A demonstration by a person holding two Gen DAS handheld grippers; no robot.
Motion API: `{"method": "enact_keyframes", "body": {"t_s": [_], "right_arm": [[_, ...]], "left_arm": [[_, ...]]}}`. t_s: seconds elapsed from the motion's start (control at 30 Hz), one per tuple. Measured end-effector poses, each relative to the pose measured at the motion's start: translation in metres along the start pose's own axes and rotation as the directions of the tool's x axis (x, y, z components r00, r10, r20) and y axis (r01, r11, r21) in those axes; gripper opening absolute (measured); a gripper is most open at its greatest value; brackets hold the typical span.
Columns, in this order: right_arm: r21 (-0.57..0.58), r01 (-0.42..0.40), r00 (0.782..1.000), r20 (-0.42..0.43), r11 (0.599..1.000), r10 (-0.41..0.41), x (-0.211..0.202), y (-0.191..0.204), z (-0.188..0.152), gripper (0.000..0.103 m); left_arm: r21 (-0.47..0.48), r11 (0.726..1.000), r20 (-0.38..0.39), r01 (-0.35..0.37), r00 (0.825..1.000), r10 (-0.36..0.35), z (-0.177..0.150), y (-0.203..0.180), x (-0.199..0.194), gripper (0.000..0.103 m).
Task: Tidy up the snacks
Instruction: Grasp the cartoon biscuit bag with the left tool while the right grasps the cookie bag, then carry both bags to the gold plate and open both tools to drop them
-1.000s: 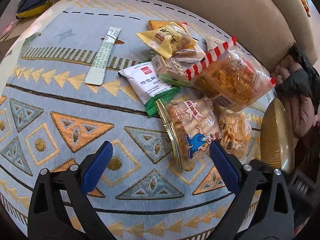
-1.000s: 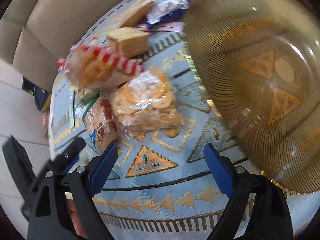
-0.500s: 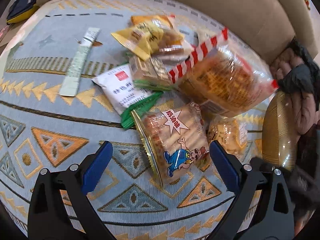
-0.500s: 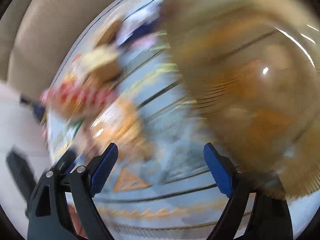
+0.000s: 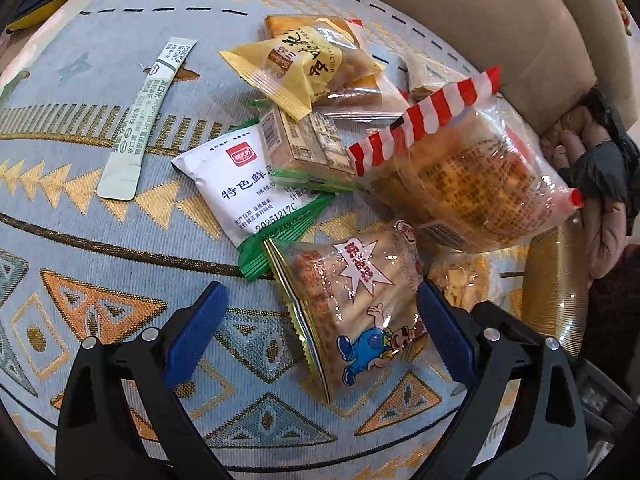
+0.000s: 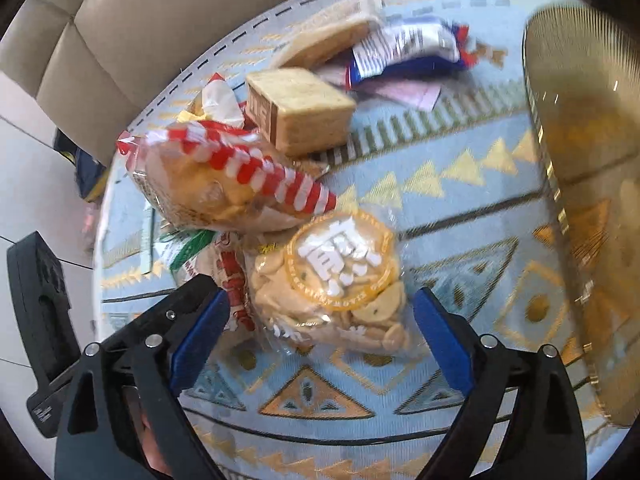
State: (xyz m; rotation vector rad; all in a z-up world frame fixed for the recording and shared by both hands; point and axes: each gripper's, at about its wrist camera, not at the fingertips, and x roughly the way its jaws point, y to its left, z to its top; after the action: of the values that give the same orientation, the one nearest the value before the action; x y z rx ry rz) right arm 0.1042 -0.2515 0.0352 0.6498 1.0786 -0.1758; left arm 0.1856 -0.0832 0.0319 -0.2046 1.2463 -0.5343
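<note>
Both grippers have shifted toward the snack pile on the woven, triangle-patterned cloth point(image 5: 100, 248). Between the wide-spread fingers of the left gripper point(image 5: 320, 320) now lies the crinkly cartoon-printed cracker bag point(image 5: 352, 308), unpinched. The right gripper point(image 6: 320, 320) has just been opening its jaws; the clear round-labelled chip bag point(image 6: 332, 280) sits between them, ungripped. Behind that chip bag rests the glossy red-striped bag point(image 6: 224, 176); to its right, the ribbed amber glass bowl point(image 6: 580, 128).
</note>
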Motion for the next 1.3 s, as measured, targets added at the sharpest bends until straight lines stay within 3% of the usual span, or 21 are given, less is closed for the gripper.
{"method": "enact_keyframes", "body": {"t_s": [0.13,0.37,0.43,0.5,0.6,0.7,0.77,0.83,0.97,1.1,1.23,1.3], "right_arm": [[0.024,0.022,1.0,-0.012,0.999,-0.022,0.002,-0.019,-0.003,0.092],[-0.12,0.103,0.993,-0.036,0.987,-0.108,0.025,-0.007,-0.015,0.09],[-0.165,0.148,0.989,-0.006,0.975,-0.151,0.031,0.001,-0.019,0.088],[-0.2,0.165,0.986,0.01,0.966,-0.166,0.026,0.007,-0.023,0.074],[-0.151,0.171,0.984,-0.026,0.974,-0.177,0.009,-0.002,-0.034,0.068],[-0.065,0.123,0.988,-0.086,0.99,-0.129,0.001,-0.022,-0.052,0.067],[-0.056,0.105,0.99,-0.092,0.993,-0.11,-0.002,-0.027,-0.062,0.065],[-0.075,0.102,0.99,-0.088,0.992,-0.108,-0.009,-0.027,-0.069,0.061],[-0.111,0.092,0.994,-0.046,0.99,-0.097,-0.033,-0.025,-0.087,0.056],[-0.115,0.094,0.994,-0.041,0.989,-0.099,-0.047,-0.022,-0.1,0.055],[-0.073,0.059,0.998,-0.021,0.996,-0.06,-0.071,-0.026,-0.108,0.053],[-0.065,0.065,0.997,0.035,0.996,-0.063,-0.096,-0.028,-0.108,0.053]], "left_arm": [[-0.109,0.984,-0.002,0.142,0.99,-0.143,0.0,0.037,-0.011,0.096],[-0.144,0.971,-0.023,0.191,0.98,-0.196,0.006,0.05,-0.01,0.097],[-0.112,0.984,-0.039,0.14,0.989,-0.146,0.006,0.046,-0.008,0.097],[-0.068,0.996,-0.06,0.062,0.996,-0.066,-0.009,0.035,0.002,0.097],[0.022,0.998,-0.07,-0.059,0.996,0.061,-0.011,0.02,0.009,0.097],[0.115,0.973,-0.062,-0.201,0.976,0.209,-0.015,0.009,0.017,0.092],[0.206,0.927,-0.017,-0.313,0.946,0.324,-0.024,0.001,0.018,0.075],[0.233,0.908,0.005,-0.349,0.934,0.357,-0.033,0.004,0.008,0.065],[0.181,0.932,0.011,-0.313,0.948,0.317,-0.062,0.024,-0.031,0.064],[0.173,0.938,0.033,-0.3,0.954,0.299,-0.104,0.051,-0.068,0.064],[0.175,0.938,0.093,-0.298,0.954,0.285,-0.154,0.003,-0.092,0.064],[0.174,0.951,0.137,-0.256,0.962,0.234,-0.151,-0.014,-0.107,0.064]]}}
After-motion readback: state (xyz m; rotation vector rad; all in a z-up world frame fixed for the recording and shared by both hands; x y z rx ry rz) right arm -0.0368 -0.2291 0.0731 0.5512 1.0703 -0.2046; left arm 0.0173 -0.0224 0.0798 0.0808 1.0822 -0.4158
